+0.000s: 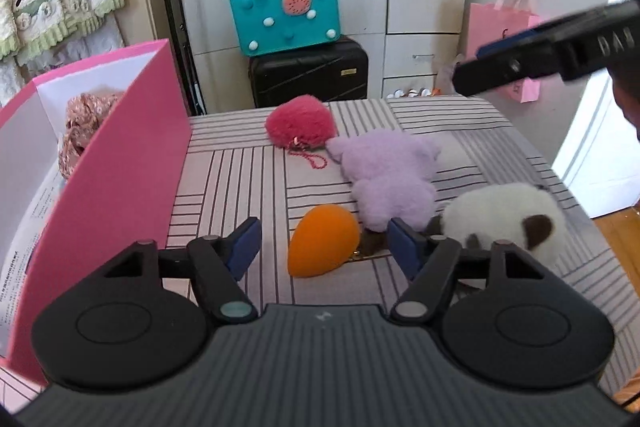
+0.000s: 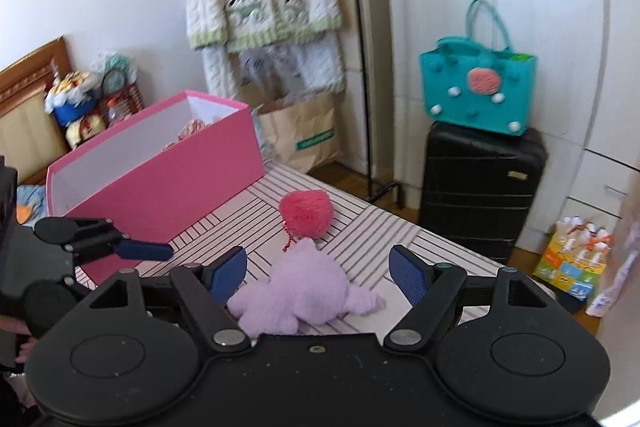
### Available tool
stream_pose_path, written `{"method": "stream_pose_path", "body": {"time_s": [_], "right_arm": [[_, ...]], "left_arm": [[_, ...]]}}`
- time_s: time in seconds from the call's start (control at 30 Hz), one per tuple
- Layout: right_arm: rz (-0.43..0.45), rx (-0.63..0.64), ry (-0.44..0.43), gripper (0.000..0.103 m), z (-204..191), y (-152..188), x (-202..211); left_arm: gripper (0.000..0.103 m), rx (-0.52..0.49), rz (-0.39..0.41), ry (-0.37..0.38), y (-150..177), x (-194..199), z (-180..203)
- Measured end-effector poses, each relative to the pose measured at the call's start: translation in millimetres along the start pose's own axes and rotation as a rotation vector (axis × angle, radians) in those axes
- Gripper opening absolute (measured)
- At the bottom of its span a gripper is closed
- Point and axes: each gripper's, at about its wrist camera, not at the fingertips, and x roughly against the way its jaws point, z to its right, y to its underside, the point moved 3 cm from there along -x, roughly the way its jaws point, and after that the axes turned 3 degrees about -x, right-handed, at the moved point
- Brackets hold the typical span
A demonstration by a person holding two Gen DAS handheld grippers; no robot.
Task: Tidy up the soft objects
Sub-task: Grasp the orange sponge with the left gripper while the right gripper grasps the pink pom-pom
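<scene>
My left gripper (image 1: pixel 320 247) hung spread over the striped bed (image 1: pixel 240 171), nothing pinched, with the orange egg (image 1: pixel 322 245) lying on the cover between its blue pads (image 1: pixel 244 247), neither pad touching it. My right gripper (image 2: pixel 318 275) was spread too, empty, above the lilac plush (image 2: pixel 304 297), which lay between its pads. In the left view that plush (image 1: pixel 390 175) touched the egg's far side, a white-and-brown plush (image 1: pixel 504 219) sat just right of it, and a red pompom (image 1: pixel 300 121) with its bead chain lay beyond. The pink box (image 1: pixel 104 163) stood at the left, open, with a floral cloth (image 1: pixel 86 123) already inside.

I judged the egg the left hand's pick. To do it well I would have lowered squarely, centred the pads on its widest part, and closed gently, since it looked smooth and likely to squirt out. The lilac plush wanted a bite deep into its body, not its fur, and I would have kept the two grippers clear of each other on the way to the box.
</scene>
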Motion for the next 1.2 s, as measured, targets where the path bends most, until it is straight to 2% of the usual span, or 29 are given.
{"method": "stream_pose_path", "body": {"time_s": [0.13, 0.4, 0.47, 0.57, 0.8, 0.87, 0.93, 1.0, 1.1, 1.2], "right_arm": [[-0.065, 0.028, -0.052, 0.082, 2.8, -13.9, -26.9], [-0.176, 0.103, -0.131, 0.081, -9.2, -30.6, -84.9], [-0.199, 0.114, -0.145, 0.081, -10.6, -32.3, -98.4], [-0.225, 0.139, -0.145, 0.082, -12.3, -34.7, -119.1], [-0.227, 0.192, -0.091, 0.081, -14.1, -35.8, -156.0], [-0.237, 0.199, -0.087, 0.075, -13.9, -34.9, -163.1], [-0.25, 0.2, -0.093, 0.057, -14.5, -33.9, -169.1], [-0.262, 0.194, -0.097, 0.049, -13.7, -33.0, -173.5], [-0.267, 0.172, -0.089, 0.044, -12.8, -33.3, -175.0], [-0.269, 0.155, -0.08, 0.043, -14.1, -35.9, -169.3]], "left_arm": [[0.063, 0.033, -0.021, -0.009, 2.5, -11.8, -3.1], [0.063, 0.076, -0.066, -0.01, 0.5, -26.9, -5.4], [0.055, 0.082, -0.064, -0.005, 0.1, -27.8, -6.9], [0.042, 0.109, -0.069, 0.033, -0.9, -29.4, -9.6], [0.04, 0.131, -0.071, 0.054, 0.1, -31.5, -11.3], [0.04, 0.137, -0.074, 0.06, 0.3, -31.9, -12.6], [0.04, 0.139, -0.078, 0.063, -0.1, -32.8, -12.9], [0.04, 0.137, -0.082, 0.063, -1.2, -33.4, -13.0], [0.039, 0.138, -0.087, 0.064, -2.4, -33.8, -13.5], [0.039, 0.144, -0.091, 0.069, -3.3, -32.9, -14.7]]}}
